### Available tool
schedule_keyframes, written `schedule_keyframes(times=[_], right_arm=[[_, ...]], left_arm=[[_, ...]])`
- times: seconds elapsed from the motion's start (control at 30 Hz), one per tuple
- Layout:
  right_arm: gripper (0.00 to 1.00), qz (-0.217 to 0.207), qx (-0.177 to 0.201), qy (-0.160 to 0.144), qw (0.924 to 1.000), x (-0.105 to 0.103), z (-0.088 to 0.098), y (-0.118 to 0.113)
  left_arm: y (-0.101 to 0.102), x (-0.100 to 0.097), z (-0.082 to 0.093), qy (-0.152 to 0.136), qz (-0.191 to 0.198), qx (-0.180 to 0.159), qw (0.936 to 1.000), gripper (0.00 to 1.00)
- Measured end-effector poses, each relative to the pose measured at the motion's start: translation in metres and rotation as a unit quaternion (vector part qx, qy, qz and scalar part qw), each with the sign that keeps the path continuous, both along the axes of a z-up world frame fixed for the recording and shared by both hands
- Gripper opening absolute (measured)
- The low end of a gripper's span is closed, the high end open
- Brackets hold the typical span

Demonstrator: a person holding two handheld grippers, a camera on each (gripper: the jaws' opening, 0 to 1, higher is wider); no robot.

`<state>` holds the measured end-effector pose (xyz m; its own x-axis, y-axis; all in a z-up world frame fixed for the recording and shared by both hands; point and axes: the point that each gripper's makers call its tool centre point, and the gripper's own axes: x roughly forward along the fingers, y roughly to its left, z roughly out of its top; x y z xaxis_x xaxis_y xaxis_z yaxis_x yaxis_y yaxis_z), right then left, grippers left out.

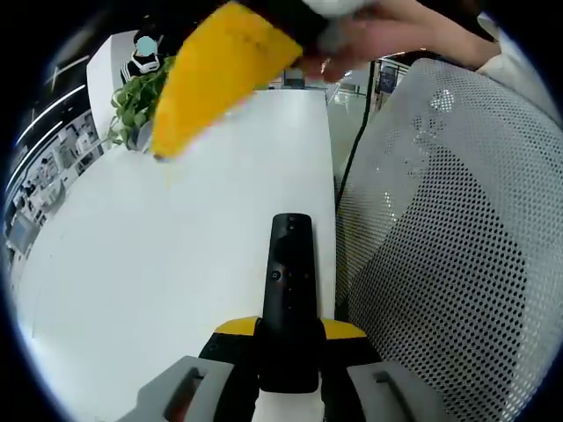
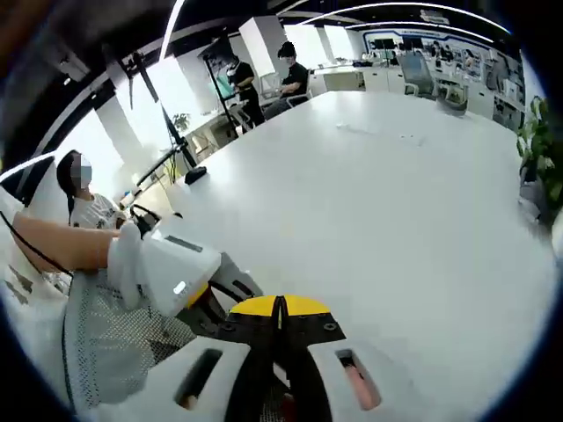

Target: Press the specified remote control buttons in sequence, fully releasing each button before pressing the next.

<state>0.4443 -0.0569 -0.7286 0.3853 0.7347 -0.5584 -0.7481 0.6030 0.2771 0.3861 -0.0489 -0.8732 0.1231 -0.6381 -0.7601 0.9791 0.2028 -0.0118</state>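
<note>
Here the slim black plastic remote control stands clamped between the jaws of the left gripper, its lower end hidden between them, pointing forward over the smooth white table. Beyond it, a blurred yellow gripper tip hangs high. A perforated grey mesh chair back rises just right. The right gripper has its jaws pressed together, holding nothing.

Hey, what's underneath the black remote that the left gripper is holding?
The white table lies below the remote control, beside a mesh chair back. The remote's lower end sits between the left gripper's jaws, so what is under that end is hidden.
</note>
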Motion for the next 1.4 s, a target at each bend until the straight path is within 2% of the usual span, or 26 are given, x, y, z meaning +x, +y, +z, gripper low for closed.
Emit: schedule_keyframes(times=[0.03,0.1,0.17,0.27,0.3,0.37,0.53,0.63,0.7,0.83,0.93,1.03,1.1,1.13,1.17,1.23,1.33,1.4], right_arm=[[0.0,-0.032,0.001,-0.036,0.9989,0.01,0.014,-0.013],[0.0,-0.063,-0.005,-0.076,0.9951,0.018,0.029,-0.03],[0.0,-0.107,-0.003,-0.111,0.988,0.024,0.046,-0.053],[0.0,-0.148,0.033,-0.142,0.978,0.024,0.069,-0.075],[0.0,-0.163,0.05,-0.154,0.9733,0.023,0.079,-0.083],[0.0,-0.186,0.06,-0.183,0.9634,0.02,0.092,-0.098],[0.01,-0.239,0.062,-0.23,0.9414,0.009,0.11,-0.127],[0.11,-0.253,0.033,-0.259,0.9317,0.005,0.11,-0.138],[0.24,-0.27,0.034,-0.264,0.9252,0.005,0.108,-0.143],[0.39,-0.288,0.057,-0.274,0.9158,0.006,0.108,-0.147],[0.58,-0.307,0.082,-0.278,0.9066,0.01,0.109,-0.148],[0.7,-0.317,0.086,-0.284,0.9008,0.009,0.108,-0.15],[0.79,-0.328,0.084,-0.293,0.8943,0.01,0.107,-0.152],[0.83,-0.333,0.062,-0.299,0.8922,0.012,0.104,-0.155],[0.87,-0.33,0.038,-0.303,0.8932,0.012,0.101,-0.158],[0.93,-0.341,0.015,-0.31,0.8871,0.013,0.099,-0.164],[0.97,-0.37,0.063,-0.3,0.8768,0.012,0.102,-0.166],[0.97,-0.374,0.041,-0.31,0.8731,0.014,0.1,-0.17]], left_arm=[[0.0,0.0,0.0,0.0,0.0,0.0,1.0,0.25],[0.0,0.0,0.0,0.0,0.001,0.001,1.0,0.25],[0.0,0.0,0.0,0.001,0.001,0.002,1.0,0.25],[0.0,0.0,0.0,0.0,0.0,0.003,1.0,0.25],[0.0,0.0,0.0,0.0,0.0,0.004,1.0,0.25],[0.0,0.0,0.0,0.001,0.002,0.003,1.0,0.25],[0.0,0.0,0.0,0.001,0.006,-0.001,1.0,0.25],[0.0,0.0,0.0,0.001,0.006,0.0,1.0,0.25],[0.0,0.0,0.0,0.001,0.006,0.0,1.0,0.25],[0.0,0.0,0.0,0.0,0.007,0.001,1.0,0.25],[0.0,-0.001,0.0,0.0,0.008,0.0,1.0,0.25],[0.0,0.0,0.0,-0.001,0.01,0.0,1.0,0.25],[0.0,0.0,0.0,-0.001,0.011,-0.001,0.9999,0.25],[0.0,0.0,0.0,-0.001,0.011,-0.001,0.9999,0.25],[0.0,0.0,0.0,-0.001,0.012,-0.002,0.9999,0.25],[0.0,0.0,0.0,-0.001,0.014,-0.004,0.9999,0.25],[0.0,0.0,0.0,-0.002,0.016,-0.004,0.9999,0.25],[-0.001,0.001,0.0,-0.002,0.019,-0.008,0.9998,0.25]])
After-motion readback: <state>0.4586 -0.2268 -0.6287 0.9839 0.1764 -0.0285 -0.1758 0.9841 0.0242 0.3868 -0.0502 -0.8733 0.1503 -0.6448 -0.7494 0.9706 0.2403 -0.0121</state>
